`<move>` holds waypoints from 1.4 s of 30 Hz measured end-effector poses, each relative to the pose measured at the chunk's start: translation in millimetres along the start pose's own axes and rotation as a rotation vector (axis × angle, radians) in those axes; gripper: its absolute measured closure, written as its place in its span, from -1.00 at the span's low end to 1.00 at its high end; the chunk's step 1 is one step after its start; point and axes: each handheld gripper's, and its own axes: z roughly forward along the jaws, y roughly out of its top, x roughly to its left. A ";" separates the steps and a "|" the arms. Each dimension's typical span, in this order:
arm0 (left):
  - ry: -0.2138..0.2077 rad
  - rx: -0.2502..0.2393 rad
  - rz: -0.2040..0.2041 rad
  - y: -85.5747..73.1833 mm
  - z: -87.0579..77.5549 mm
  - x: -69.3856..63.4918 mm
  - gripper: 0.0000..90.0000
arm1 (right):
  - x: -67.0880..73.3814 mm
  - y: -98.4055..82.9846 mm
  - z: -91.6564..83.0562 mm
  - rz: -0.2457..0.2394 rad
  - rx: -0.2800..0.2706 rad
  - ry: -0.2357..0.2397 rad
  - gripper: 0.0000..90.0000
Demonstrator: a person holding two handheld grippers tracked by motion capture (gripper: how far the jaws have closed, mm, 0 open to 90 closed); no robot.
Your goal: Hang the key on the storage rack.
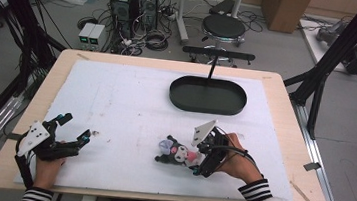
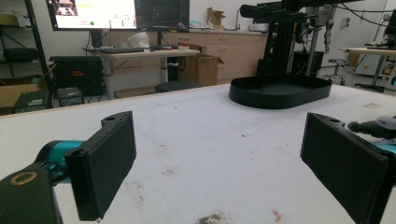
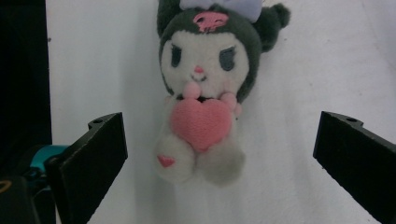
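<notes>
Table [image 1: 278, 91]: covered by a white mat [image 1: 131, 100].
Tray [image 1: 207, 95]: black oval, empty, at the far side.
Left gripper [image 1: 74, 129]: jaws wide, resting apart at the near left.
Right gripper [image 1: 193, 158]: jaws wide, straddling the toy.
Plush toy [image 3: 203, 93]: on its back near the front edge, heart on its chest.
Risk: closing off-centre could pinch only fluff, so the soft toy slips during lifting.

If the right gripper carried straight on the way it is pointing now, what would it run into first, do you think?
Most likely the plush toy: it lies on the white mat directly between and just beyond the right gripper, whose jaws stand wide open on either side of it, not yet touching.
</notes>
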 end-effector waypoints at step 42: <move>0.001 0.001 0.000 0.0 0.1 0.0 -0.76 | -7.9 6.5 15.1 0.090 0.093 0.127 0.21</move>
